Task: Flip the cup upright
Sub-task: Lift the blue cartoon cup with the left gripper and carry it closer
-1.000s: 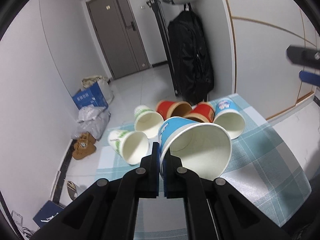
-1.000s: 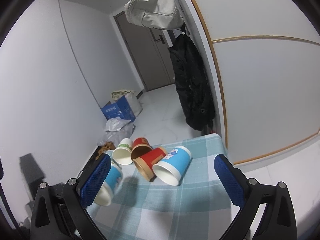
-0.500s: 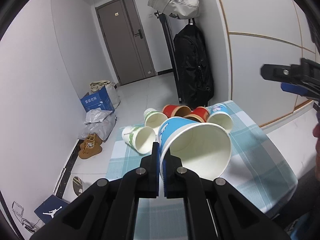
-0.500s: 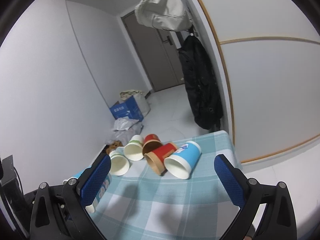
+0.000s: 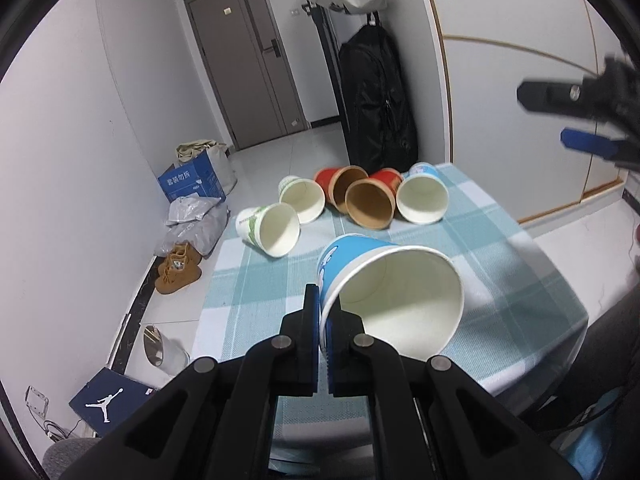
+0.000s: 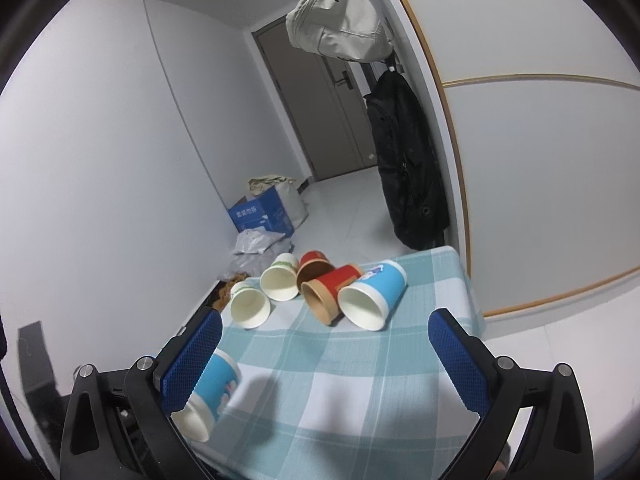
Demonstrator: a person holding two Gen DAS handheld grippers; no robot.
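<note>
My left gripper point(image 5: 323, 312) is shut on the rim of a blue paper cup point(image 5: 384, 292), held tilted with its mouth toward the camera above the checked tablecloth point(image 5: 500, 248). The same cup point(image 6: 214, 392) shows in the right wrist view at lower left, behind my left finger pad. My right gripper point(image 6: 324, 356) is open and empty above the near part of the table; it also shows at the right edge of the left wrist view point(image 5: 580, 120). Several cups lie on their sides at the far end: two white-green point(image 5: 272, 228), two red point(image 5: 368, 200), one blue point(image 5: 422, 200).
A black bag point(image 5: 376, 96) hangs by the wall beyond the table. A blue box point(image 5: 192, 182), plastic bags and brown shoes point(image 5: 178, 268) lie on the floor to the left. The table's right edge drops to the floor point(image 5: 584, 232).
My left gripper has pulled back and up with the blue cup, away from the lying cups. My right gripper has also moved back, so more tablecloth shows.
</note>
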